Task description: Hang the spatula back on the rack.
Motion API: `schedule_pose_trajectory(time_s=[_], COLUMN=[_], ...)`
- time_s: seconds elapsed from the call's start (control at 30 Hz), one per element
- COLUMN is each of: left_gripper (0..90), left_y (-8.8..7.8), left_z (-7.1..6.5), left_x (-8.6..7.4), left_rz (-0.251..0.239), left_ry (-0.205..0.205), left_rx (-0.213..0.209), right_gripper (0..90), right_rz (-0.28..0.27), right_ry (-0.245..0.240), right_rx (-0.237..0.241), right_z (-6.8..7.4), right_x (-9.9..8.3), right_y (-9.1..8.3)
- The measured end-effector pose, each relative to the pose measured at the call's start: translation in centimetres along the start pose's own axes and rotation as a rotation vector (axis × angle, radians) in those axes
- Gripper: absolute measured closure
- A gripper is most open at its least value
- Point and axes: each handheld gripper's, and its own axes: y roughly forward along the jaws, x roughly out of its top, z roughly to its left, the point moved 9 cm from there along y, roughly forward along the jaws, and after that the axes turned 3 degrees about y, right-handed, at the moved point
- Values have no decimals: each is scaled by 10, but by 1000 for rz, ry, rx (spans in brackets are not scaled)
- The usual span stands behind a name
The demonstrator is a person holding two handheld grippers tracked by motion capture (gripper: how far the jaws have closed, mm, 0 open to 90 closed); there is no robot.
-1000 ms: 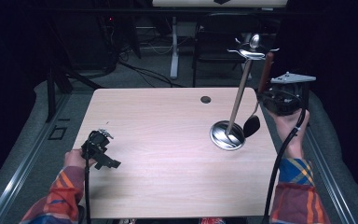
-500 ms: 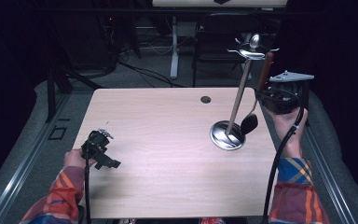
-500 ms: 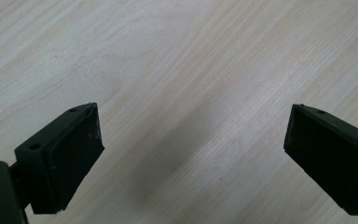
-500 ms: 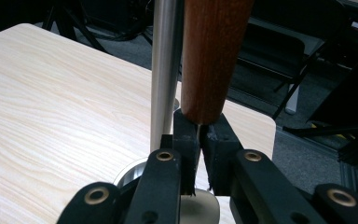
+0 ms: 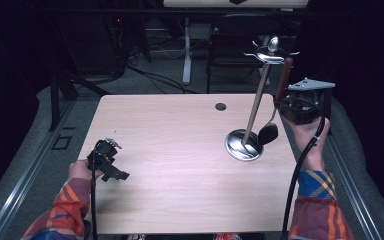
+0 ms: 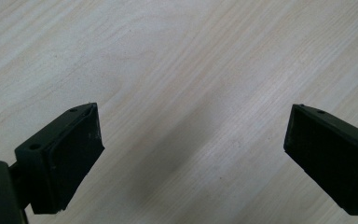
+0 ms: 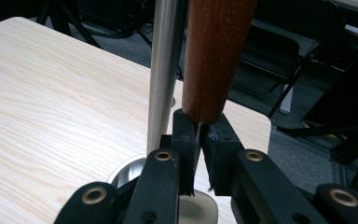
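Pale wood table [image 5: 180, 175] set in dark room, cables seen on floor beyond. Left gripper [image 5: 111, 161] held low over table, well left of steel stand [image 5: 252, 117]; jaws spread wide, bare wood seen between pads [image 6: 74, 149]. Stand's round base [image 5: 240, 146] planted on table's right part, pole rising tilted. Right gripper [image 5: 286, 106] held just right of pole, jaws clamped together on thin metal shank of ladle [image 7: 214, 51]; wooden handle raised above jaws, dark bowl [image 5: 268, 134] hung beside base.
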Motion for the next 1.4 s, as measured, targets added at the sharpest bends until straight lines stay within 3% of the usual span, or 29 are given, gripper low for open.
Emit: schedule_pose_trajectory(time_s=[0.13,0.17,0.4,0.57,0.97,1.1,1.33,1.4], left_gripper=[40,40,40,40,40,40,40,40], left_y=[0,0,-1,-1,-1,-1,-1,-1], left_z=[0,0,0,0,0,0,0,0], left_x=[0,0,0,0,0,1,1,1], left_rz=[0,-1,-3,-3,-5,-5,-5,-5], left_ry=[0,1,0,0,2,3,5,5], left_rx=[-2,0,-2,-1,-1,-2,0,1], right_gripper=[810,708,346,187,63,37,27,6], right_rz=[5,-3,43,116,249,299,311,357], right_ry=[-7,1,9,3,3,8,26,20], right_rx=[-8,-19,17,43,100,119,127,132], right_z=[1,0,9,19,39,45,52,58], right_x=[-1,1,-8,-26,-78,-106,-138,-160], right_y=[-1,-4,-13,-11,2,5,5,7])
